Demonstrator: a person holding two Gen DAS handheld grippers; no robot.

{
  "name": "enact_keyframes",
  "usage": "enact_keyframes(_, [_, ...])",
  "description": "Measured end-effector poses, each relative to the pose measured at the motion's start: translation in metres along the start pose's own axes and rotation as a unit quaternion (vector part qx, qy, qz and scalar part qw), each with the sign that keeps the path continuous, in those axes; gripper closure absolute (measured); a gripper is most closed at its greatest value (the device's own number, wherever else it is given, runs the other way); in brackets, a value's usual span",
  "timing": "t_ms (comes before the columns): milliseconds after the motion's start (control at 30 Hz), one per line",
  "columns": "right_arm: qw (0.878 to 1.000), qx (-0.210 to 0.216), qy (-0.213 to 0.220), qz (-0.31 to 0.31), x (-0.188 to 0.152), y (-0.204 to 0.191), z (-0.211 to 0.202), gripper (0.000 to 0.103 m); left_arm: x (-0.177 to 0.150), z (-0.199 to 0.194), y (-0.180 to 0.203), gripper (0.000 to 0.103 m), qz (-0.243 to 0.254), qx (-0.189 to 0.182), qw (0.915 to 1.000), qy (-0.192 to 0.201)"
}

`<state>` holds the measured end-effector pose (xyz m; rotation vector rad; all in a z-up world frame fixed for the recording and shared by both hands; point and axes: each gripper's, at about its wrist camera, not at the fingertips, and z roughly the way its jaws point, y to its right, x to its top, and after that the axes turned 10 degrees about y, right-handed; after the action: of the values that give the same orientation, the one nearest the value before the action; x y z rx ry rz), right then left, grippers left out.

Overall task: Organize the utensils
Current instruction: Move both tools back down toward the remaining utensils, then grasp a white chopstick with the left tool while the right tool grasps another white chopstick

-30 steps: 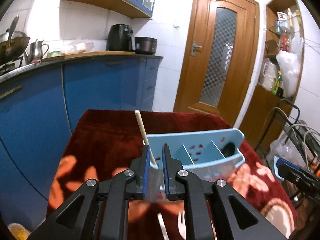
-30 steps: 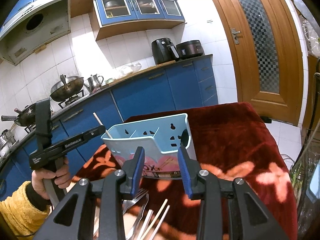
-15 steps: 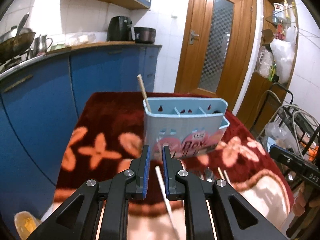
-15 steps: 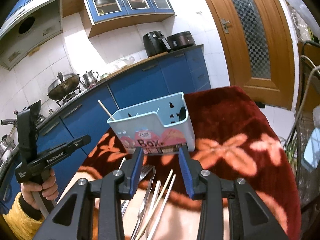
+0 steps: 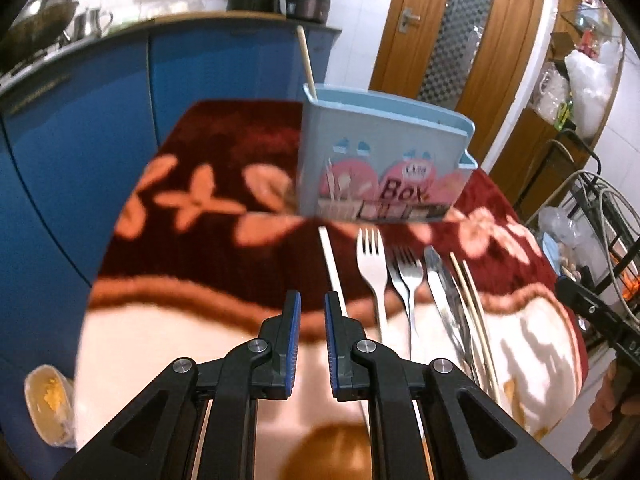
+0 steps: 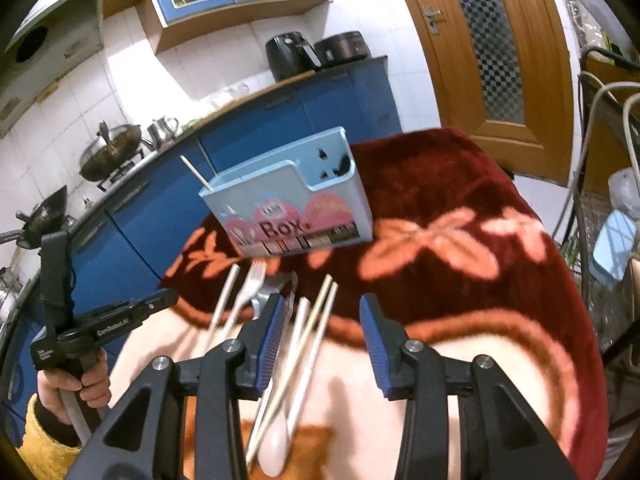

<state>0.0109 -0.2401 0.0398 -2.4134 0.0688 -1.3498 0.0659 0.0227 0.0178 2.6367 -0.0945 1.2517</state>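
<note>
- Utensils lie in a loose row on the blanket-covered surface (image 5: 168,344), just in front of both grippers.
- Left gripper (image 5: 308,312) has its blue pads nearly together with nothing between them; its tips hover just left of a white chopstick (image 5: 331,264).
- Right gripper (image 6: 322,320) is opening, jaws apart and clamped on nothing; below and between them lie a pair of wooden chopsticks (image 6: 316,320) and a white spoon (image 6: 280,432).
- The spoon's bowl is blurred and partly cut off by the gripper body; the lower ends of all the utensils pass under the gripper frames in both views.
- Beside the white chopstick, going right in the left view: a white fork (image 5: 374,264), a metal fork (image 5: 406,276), and a metal piece (image 5: 440,280) that is too smeared to name.
- Utensil box (image 5: 380,160) stands upright beyond the row, pale blue with pink shapes and the word "Box" on its front.
- One wooden stick (image 5: 306,64) leans out of its left end; a dark item (image 6: 344,166) shows at the right end, too unclear to identify. The inner dividers cannot be made out.
- The surface's left edge drops toward blue cabinets (image 5: 80,128); open cloth lies left of the row and right of the box.
- A hand (image 6: 76,384) in a yellow sleeve holds the left gripper's handle at the right view's lower left.
</note>
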Motion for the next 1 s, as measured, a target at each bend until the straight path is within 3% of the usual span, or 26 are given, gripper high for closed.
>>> enact_keyframes(800, [0.998, -0.005, -0.057, 0.016, -0.021, 0.024, 0.029, 0.060, 0.017, 0.075, 0.023, 0.088, 0.012, 0.003, 0.9922, -0.124])
enact_keyframes(1000, [0.998, -0.007, -0.059, 0.014, -0.020, 0.025, 0.029, 0.060, 0.019, 0.084, 0.021, 0.089, 0.003, -0.001, 0.9923, -0.124])
